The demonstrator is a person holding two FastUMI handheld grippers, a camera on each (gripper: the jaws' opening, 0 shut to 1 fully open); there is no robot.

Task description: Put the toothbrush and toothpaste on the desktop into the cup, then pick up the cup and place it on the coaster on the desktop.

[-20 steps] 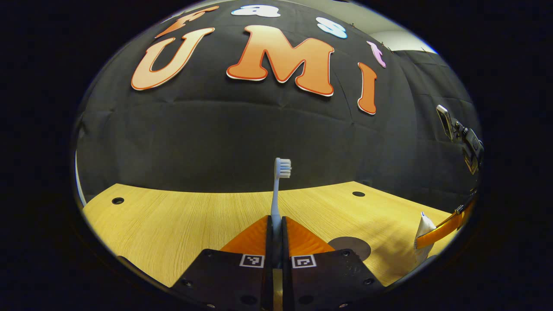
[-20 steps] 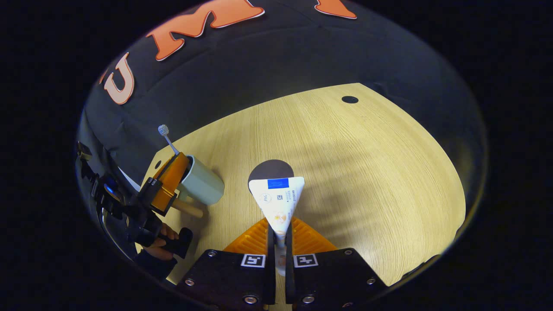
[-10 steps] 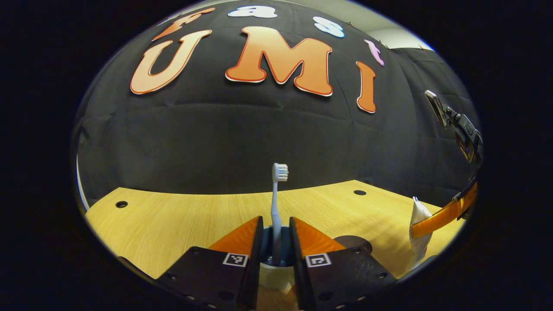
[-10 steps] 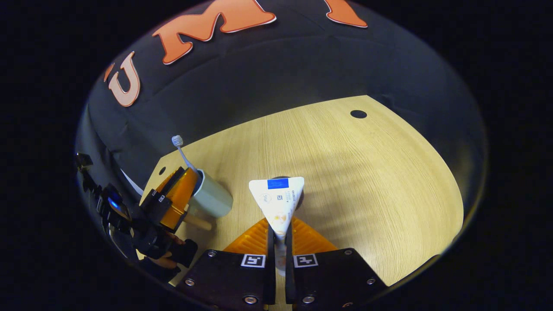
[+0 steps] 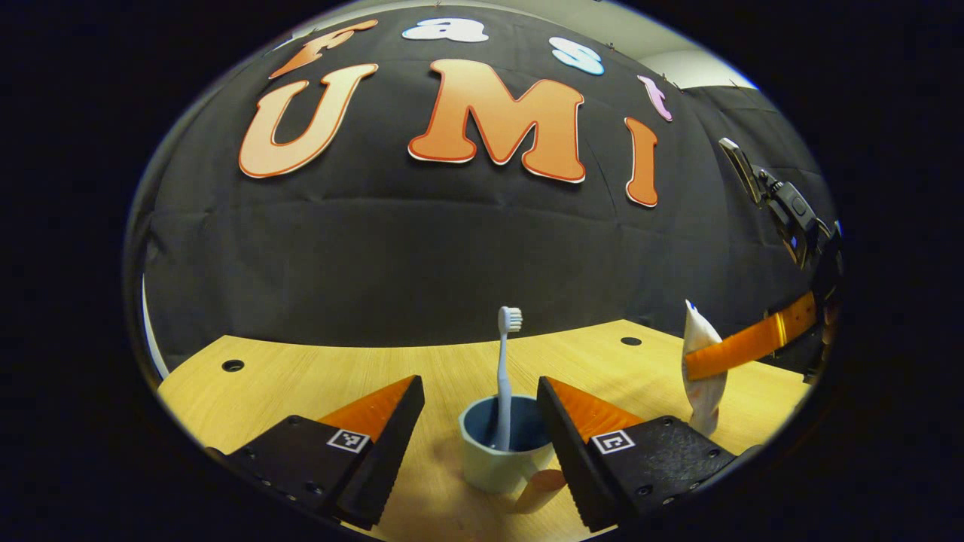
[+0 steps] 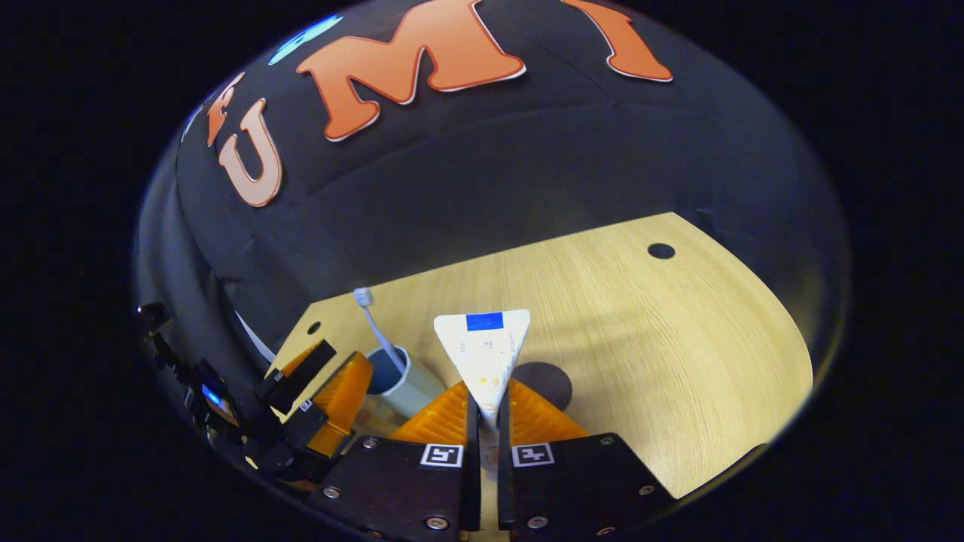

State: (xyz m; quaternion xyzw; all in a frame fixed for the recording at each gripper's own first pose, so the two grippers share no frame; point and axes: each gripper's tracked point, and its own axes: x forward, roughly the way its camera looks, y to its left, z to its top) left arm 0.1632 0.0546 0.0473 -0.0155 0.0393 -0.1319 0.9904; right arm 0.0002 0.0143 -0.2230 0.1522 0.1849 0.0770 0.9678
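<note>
Toothbrush (image 5: 503, 384) is stood in cup (image 5: 501, 452) between wide-open, empty left tongs (image 5: 478, 410), while toothpaste (image 6: 484, 354) is pinched tight in right tongs (image 6: 483, 410) near the cup, ready for dropping in.

Sharp, evenly lit frames; soft shadows on the desktop (image 6: 640, 339), strong fisheye bending at edges.
</note>
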